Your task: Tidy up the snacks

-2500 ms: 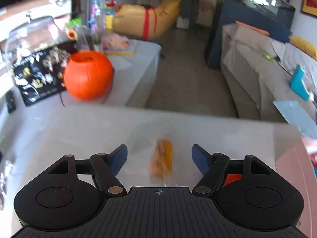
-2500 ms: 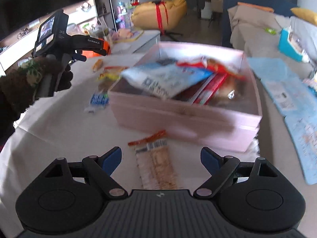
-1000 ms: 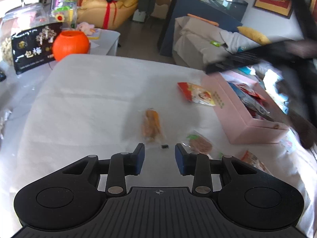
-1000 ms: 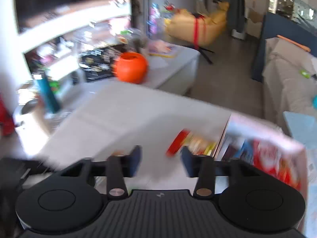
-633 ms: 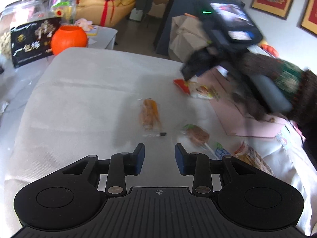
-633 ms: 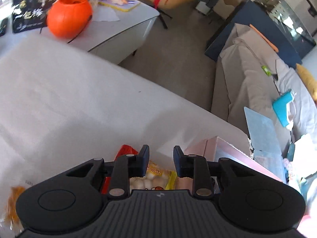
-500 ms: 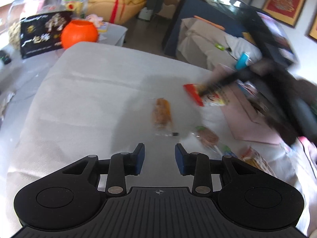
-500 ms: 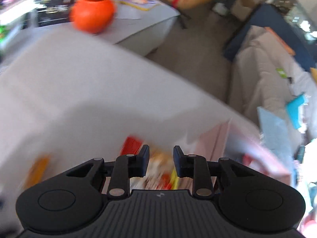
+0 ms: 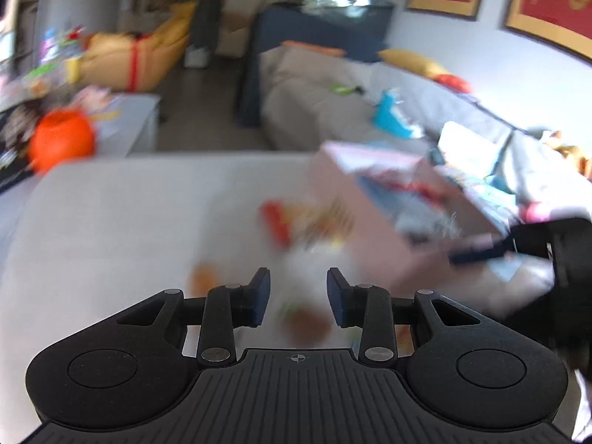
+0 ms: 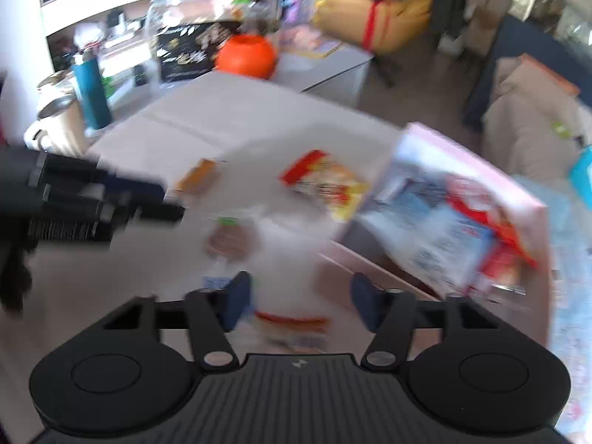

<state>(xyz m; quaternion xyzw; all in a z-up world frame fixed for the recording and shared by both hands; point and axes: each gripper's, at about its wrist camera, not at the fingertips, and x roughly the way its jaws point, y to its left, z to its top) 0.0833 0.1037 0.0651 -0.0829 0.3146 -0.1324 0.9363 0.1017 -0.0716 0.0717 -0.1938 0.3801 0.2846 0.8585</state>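
Both views are blurred by motion. My left gripper (image 9: 298,285) hovers over the white tablecloth, its pads a narrow gap apart with nothing between them; a brown round snack (image 9: 307,318) lies on the cloth below. An orange packet (image 9: 203,277) lies to its left. A red-and-yellow snack bag (image 9: 307,222) rests beside the pink box (image 9: 370,244), which holds several packets. My right gripper (image 10: 301,288) has its jaws opening wide over a packet with a red edge (image 10: 292,320) that lies on the cloth; the pads do not touch it. The pink box (image 10: 462,155) is at its right.
An orange pumpkin bucket (image 10: 246,55) stands on a low table beyond the cloth. A teal bottle (image 10: 90,88) and a metal mug (image 10: 55,118) stand at the left. A grey sofa (image 9: 314,100) lies behind the box. The other gripper (image 10: 148,199) reaches in from the left.
My right gripper has pulled back from the red-and-yellow bag and its jaws have spread apart. The left view has swung right toward the pink box; its jaws are unchanged.
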